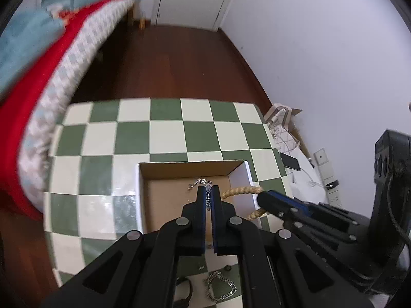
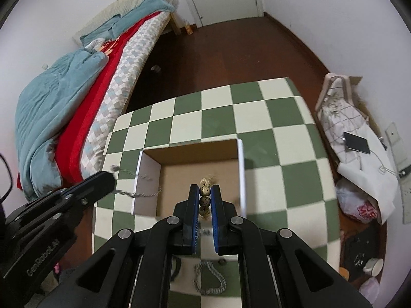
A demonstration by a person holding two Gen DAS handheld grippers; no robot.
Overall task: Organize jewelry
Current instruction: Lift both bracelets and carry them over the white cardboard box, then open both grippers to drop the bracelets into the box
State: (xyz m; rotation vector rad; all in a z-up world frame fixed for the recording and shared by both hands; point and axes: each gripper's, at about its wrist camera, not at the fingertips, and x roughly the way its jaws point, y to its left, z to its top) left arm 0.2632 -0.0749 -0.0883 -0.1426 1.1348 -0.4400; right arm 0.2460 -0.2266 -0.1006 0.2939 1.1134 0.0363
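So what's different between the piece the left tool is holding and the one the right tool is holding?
The left gripper pinches a thin silver chain; the right gripper pinches a string of chunky speckled tan beads. The chain trails over the cardboard box wall; the beads stack between the jaws. Both hang above that box.

Box point(image 2: 195, 164) sits on table point(image 2: 257, 107), toward its near half. Left claw point(image 1: 208, 195) over box interior, pinching silver chain point(image 1: 203, 181); right claw point(image 2: 205, 192) over box, clamped on beaded bracelet point(image 2: 205, 191). Second chain point(image 2: 209, 277) lies on table on the near side of the box. Bed point(image 2: 77, 102) stands left of table. Phone point(image 2: 357, 142) rests on bags right of table.
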